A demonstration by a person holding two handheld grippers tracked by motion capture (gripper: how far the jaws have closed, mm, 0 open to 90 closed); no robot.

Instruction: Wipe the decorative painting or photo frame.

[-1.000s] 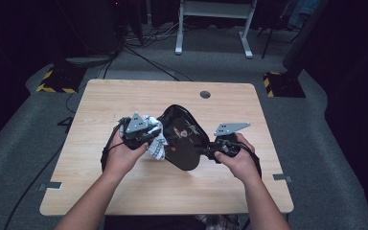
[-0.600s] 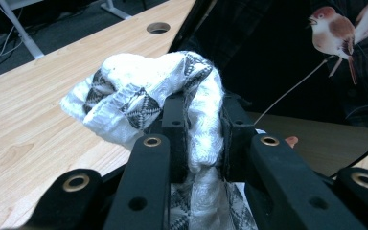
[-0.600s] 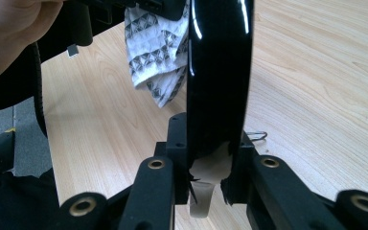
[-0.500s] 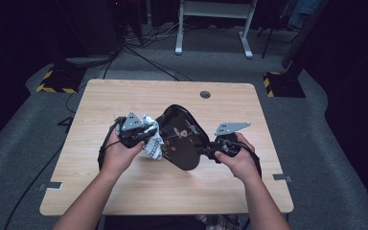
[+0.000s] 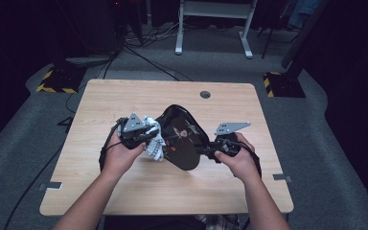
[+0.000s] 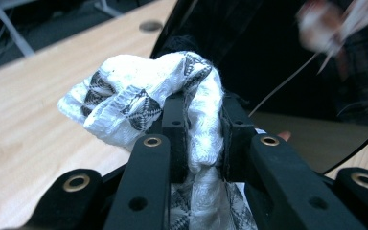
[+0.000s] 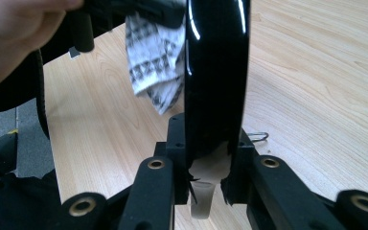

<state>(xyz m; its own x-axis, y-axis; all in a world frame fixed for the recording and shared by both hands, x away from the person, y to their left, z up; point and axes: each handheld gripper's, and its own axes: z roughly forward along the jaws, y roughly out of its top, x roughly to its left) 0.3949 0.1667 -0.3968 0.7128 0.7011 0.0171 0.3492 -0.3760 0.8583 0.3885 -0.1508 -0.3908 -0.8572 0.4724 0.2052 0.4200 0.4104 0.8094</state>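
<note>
- Table of pale wood stands on grey carpet in a dark room, with cables and a white frame behind it; a round hole sits near the table's far edge.
- High view: the plate, glossy black, is held tilted above the table's middle between both hands.
- Left gripper pinches a white patterned cloth against the plate's face; the left gripper view shows the weave and blurred reflections in the gloss.
- Right gripper clamps the plate's rim, seen edge-on in the right gripper view.
- The plate's printed mark is too small to read, and the cloth's lower end is cut off by the jaws.
</note>
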